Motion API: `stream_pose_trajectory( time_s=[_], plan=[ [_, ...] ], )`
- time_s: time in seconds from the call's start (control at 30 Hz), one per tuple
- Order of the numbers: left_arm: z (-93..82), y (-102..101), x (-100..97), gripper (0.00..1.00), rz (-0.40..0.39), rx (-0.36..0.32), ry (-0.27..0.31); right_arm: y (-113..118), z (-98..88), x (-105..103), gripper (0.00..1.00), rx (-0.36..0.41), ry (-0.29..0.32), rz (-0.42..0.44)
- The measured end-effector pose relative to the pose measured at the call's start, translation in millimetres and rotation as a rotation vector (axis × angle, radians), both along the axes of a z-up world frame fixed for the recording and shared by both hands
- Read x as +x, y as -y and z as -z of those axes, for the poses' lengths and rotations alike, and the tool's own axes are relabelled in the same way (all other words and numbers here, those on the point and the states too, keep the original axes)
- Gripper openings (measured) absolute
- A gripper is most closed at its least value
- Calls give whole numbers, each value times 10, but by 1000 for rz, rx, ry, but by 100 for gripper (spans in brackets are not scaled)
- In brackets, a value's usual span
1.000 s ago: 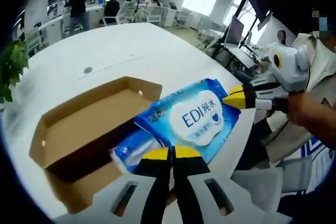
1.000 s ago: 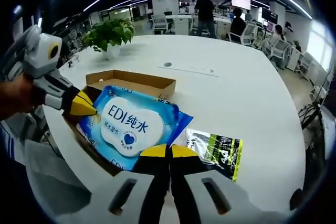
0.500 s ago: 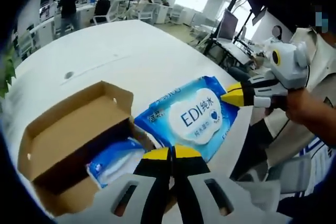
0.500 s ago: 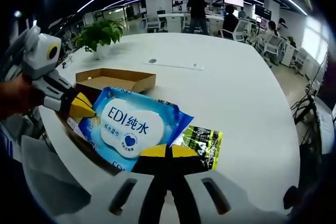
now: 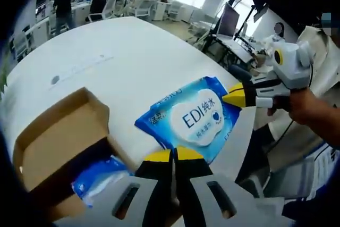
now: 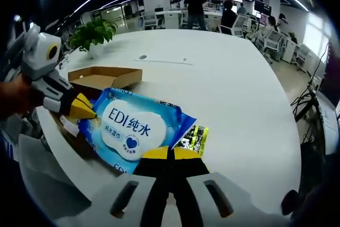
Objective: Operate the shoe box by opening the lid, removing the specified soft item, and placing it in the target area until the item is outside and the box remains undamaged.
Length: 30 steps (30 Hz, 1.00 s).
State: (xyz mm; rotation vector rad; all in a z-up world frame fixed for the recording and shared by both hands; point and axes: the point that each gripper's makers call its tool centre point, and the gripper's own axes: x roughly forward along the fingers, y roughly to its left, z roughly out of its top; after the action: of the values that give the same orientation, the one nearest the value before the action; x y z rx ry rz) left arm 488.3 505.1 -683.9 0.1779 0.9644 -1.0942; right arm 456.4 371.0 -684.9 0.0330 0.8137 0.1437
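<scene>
A blue wet-wipes pack (image 5: pixel 194 118) with a white label hangs over the white table, held at two ends. My left gripper (image 5: pixel 172 156) is shut on its near edge, and my right gripper (image 5: pixel 234 96) comes in from the right, shut on the far corner. In the right gripper view the same pack (image 6: pixel 132 126) lies between my right gripper (image 6: pixel 170 153) and my left gripper (image 6: pixel 83 108). The open brown cardboard box (image 5: pixel 56 144) sits to the left, off the pack, with a second blue pack (image 5: pixel 101 176) inside it.
A green and black packet (image 6: pixel 192 139) lies on the table (image 6: pixel 234 83) just beyond the pack. The box (image 6: pixel 101 76) stands near the table's edge, with a potted plant (image 6: pixel 93 33) behind it. A person's hand (image 5: pixel 311 107) holds the right gripper. Desks and people fill the background.
Both grippers have carried the wipes pack sideways, away from above the box and out over the bare table. The second blue pack in the box has come into sight.
</scene>
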Motion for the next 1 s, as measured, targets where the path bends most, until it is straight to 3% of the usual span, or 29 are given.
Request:
stream_pose_trajectory(
  time_s=[1.0],
  plan=[
    [374, 306, 85, 0, 18, 51, -21, 299, 352, 124, 0, 1, -48, -6]
  ],
)
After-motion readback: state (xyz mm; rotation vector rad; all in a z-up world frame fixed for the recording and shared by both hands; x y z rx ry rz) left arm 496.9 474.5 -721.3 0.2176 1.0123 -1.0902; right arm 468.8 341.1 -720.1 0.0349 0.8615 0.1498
